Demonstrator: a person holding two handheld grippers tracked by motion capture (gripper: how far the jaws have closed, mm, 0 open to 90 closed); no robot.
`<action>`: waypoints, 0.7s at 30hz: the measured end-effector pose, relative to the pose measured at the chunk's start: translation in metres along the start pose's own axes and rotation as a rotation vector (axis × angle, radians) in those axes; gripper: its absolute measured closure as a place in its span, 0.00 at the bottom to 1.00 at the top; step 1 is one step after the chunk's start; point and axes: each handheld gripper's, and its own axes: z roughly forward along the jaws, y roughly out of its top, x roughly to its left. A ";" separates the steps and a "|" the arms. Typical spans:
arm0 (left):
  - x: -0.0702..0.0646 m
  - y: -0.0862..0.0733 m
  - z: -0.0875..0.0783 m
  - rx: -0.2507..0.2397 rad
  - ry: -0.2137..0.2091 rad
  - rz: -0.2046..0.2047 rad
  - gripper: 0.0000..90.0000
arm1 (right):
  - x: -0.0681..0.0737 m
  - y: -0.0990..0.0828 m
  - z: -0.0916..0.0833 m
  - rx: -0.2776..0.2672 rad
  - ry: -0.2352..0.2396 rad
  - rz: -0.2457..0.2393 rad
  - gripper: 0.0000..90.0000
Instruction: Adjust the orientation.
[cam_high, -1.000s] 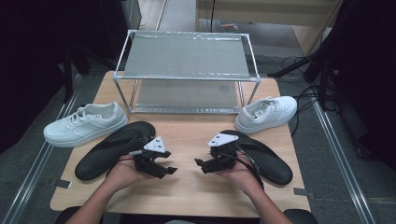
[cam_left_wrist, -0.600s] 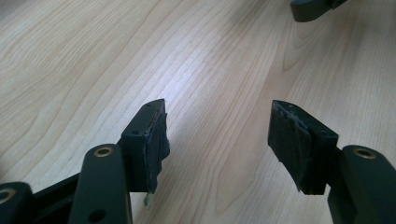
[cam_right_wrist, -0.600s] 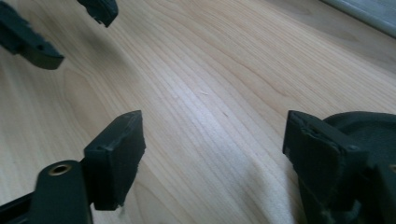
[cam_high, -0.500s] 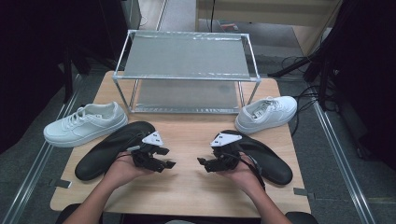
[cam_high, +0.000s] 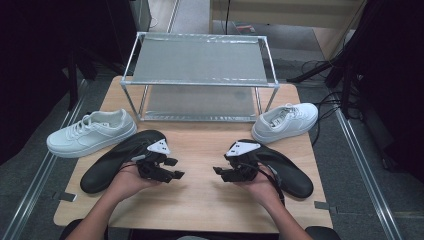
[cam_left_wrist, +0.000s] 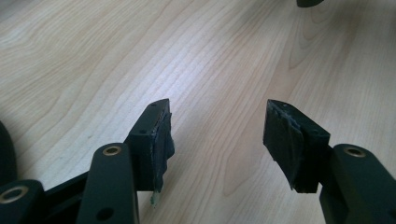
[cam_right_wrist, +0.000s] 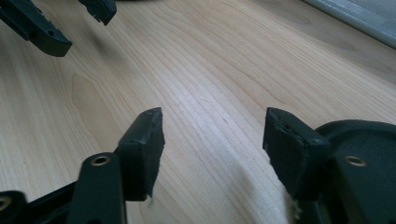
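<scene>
While you look down from the high view, your left gripper sits just right of the left black shoe, and your right gripper just left of the right black shoe; the tips face each other over bare table. Your left gripper view has the jaws apart, just closing a little, nothing between them. Your right gripper view: jaws likewise apart and narrowing, empty, a black shoe beside the right jaw.
</scene>
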 end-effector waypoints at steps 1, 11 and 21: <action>0.000 0.000 0.000 0.000 0.000 0.000 0.47 | 0.000 0.000 0.000 -0.001 -0.006 0.006 0.45; 0.006 -0.004 -0.004 0.019 0.015 -0.025 0.47 | -0.002 0.001 -0.001 -0.006 -0.019 0.012 0.52; 0.007 -0.009 -0.012 0.006 0.037 -0.037 0.46 | -0.003 0.002 0.001 -0.044 0.010 -0.023 0.53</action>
